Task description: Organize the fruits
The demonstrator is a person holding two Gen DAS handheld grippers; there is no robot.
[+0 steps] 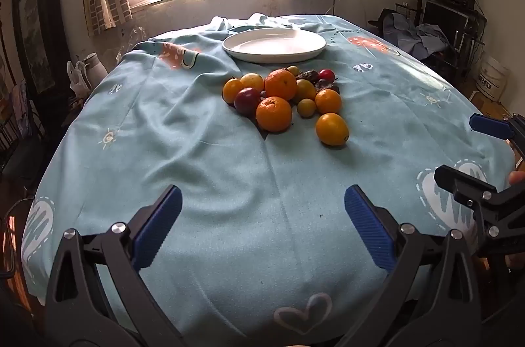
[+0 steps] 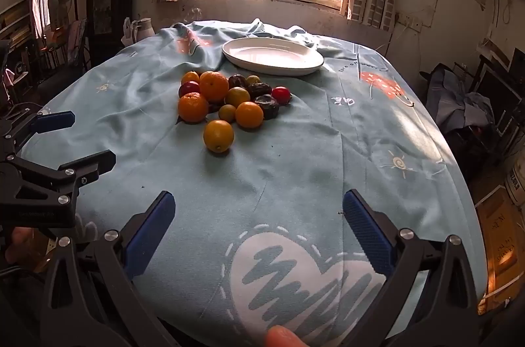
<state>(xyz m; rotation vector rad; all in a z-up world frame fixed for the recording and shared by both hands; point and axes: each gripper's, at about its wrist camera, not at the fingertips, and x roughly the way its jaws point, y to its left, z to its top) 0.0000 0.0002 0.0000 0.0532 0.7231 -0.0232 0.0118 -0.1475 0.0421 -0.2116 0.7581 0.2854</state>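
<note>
no fruit has yet been lifted: the heap of oranges, yellow and dark plums [image 1: 285, 97] lies just before the empty white oval plate [image 1: 274, 45], while the left gripper [image 1: 262, 228] and right gripper [image 2: 259, 228], fingers wide and empty, are held well short of it, so a reach seems needed.

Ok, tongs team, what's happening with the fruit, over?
Left tongs open, empty. Right tongs open, empty. Fruit pile on the tablecloth, white plate bare behind it. Nothing in the way.

Black tongs [image 1: 262, 228], ribbed blue pads [image 1: 369, 232], seemingly silver screws.
</note>
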